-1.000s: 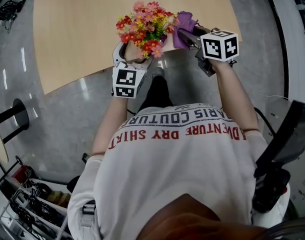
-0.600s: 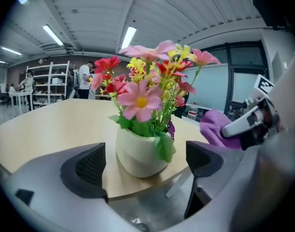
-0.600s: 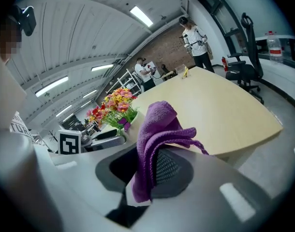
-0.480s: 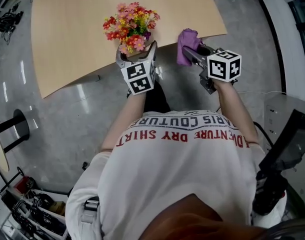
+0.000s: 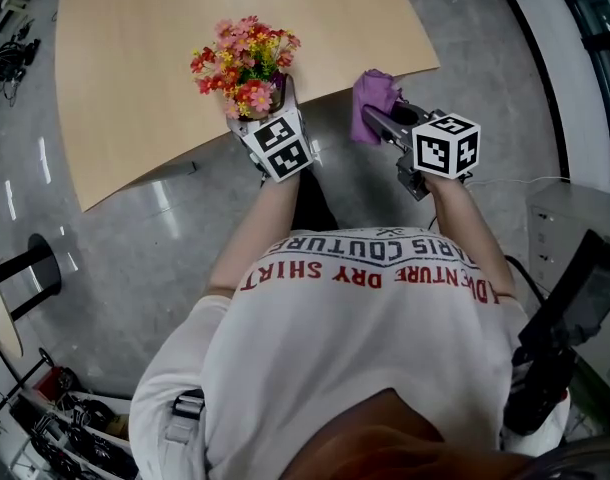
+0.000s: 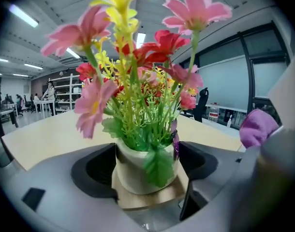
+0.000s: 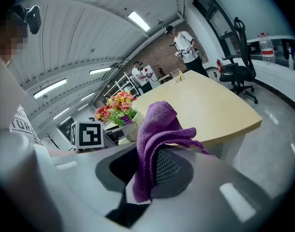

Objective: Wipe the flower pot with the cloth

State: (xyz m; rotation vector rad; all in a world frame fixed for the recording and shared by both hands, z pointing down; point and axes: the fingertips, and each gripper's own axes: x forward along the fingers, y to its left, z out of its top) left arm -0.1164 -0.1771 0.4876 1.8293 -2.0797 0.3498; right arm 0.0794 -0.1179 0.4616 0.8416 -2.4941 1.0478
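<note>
- Step in hand: we judge this to be the approach to a wipe, with the pot steadied and the cloth carried but no cloth-to-pot contact.
- The pot (image 6: 133,173) stands at the table's (image 5: 135,68) near edge, left of its near right corner, with wood showing under its base.
- The left gripper (image 5: 262,106) has just been closing. Its jaws stand wide, one on each side of the pot, and appear to bear on its wall.
- The right gripper (image 7: 152,170) has narrow jaws pinching the cloth (image 7: 157,124), which bunches up above them and hangs down between them.
- In the head view the cloth sits at the table's near edge towards the right corner, near the pot but apart from it.
- Next move, as we judge it:
  - Bring the cloth leftward along the near edge to the bare wall of the pot.
  - Come in below the flowers (image 6: 138,81) (the leaves droop over the rim and hide part of the wall).
  - Wipe only the wall that the left jaws leave free.
  - Hold the pot firmly, since it sits at the edge and a push could tip it off.
- Count:
  - Pot: one.
  - Bunch of flowers: one, in the pot.
  - Cloth: one.
  - Grippers: two.
  - Table in use: one.
</note>
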